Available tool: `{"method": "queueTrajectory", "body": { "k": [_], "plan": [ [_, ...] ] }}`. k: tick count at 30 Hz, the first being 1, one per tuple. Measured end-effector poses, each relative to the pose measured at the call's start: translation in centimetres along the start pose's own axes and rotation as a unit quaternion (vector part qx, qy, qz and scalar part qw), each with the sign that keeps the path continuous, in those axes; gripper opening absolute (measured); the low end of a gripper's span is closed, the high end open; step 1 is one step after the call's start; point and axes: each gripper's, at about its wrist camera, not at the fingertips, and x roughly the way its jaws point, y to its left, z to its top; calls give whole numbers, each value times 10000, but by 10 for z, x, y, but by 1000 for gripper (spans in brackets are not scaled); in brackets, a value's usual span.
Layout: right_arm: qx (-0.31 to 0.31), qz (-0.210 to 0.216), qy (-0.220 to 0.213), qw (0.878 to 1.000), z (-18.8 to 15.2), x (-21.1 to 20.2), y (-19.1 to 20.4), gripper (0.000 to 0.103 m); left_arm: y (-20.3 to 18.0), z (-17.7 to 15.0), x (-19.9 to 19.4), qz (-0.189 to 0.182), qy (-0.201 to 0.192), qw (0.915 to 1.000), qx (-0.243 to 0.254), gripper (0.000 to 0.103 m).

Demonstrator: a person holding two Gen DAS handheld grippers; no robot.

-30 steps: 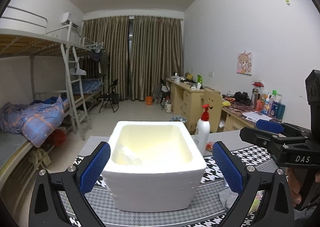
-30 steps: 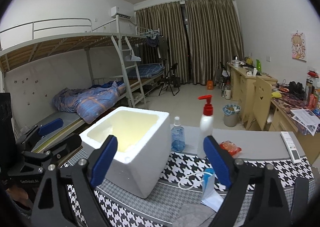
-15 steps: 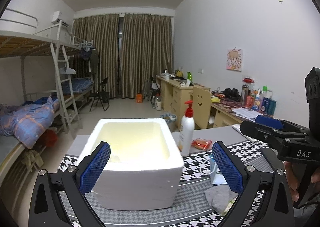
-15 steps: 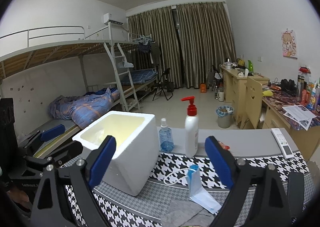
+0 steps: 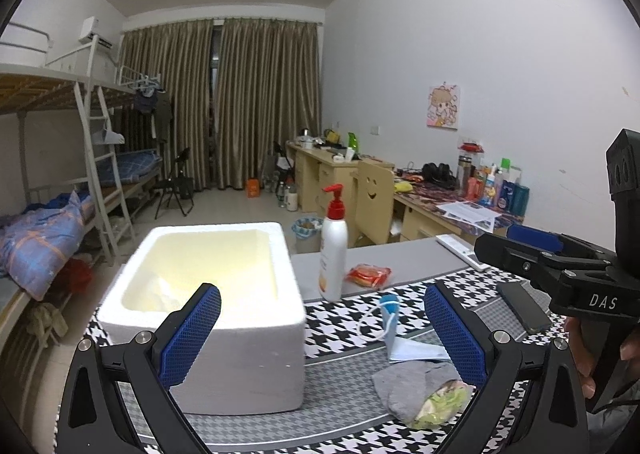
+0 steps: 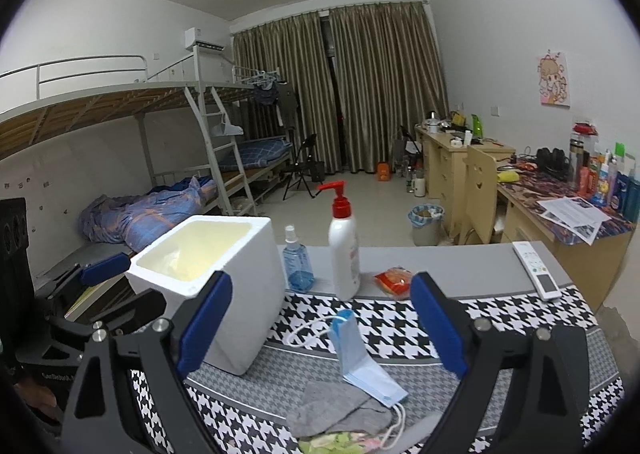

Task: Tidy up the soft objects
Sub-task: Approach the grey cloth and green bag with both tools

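Both the left gripper [image 5: 322, 328] and right gripper [image 6: 320, 320] hover, jaws apart and empty. The grey sock [image 6: 340, 406] lies at six o'clock; best pinch its bunched middle, then lift toward the foam box [image 6: 208, 274] at ten o'clock.

Around the one foam box [image 6: 224, 278] I count two bottles: one pump bottle [image 6: 345, 250], one spray bottle [image 6: 297, 262]; one face mask [image 6: 360, 358], one grey sock [image 6: 340, 406], one remote [image 6: 536, 270].
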Motion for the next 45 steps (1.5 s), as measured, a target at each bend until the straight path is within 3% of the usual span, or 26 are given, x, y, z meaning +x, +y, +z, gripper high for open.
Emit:
{"method": "queueTrajectory", "body": {
  "k": [26,45],
  "plan": [
    [186,-499,181,9984,-29,-16,-36,93,-32,-24,27,-461,473,9977,116,102],
    [279,-663,407,9966,-45,-13,-51,93,-47,-38,41,-585,746,9953,205,102]
  ]
}}
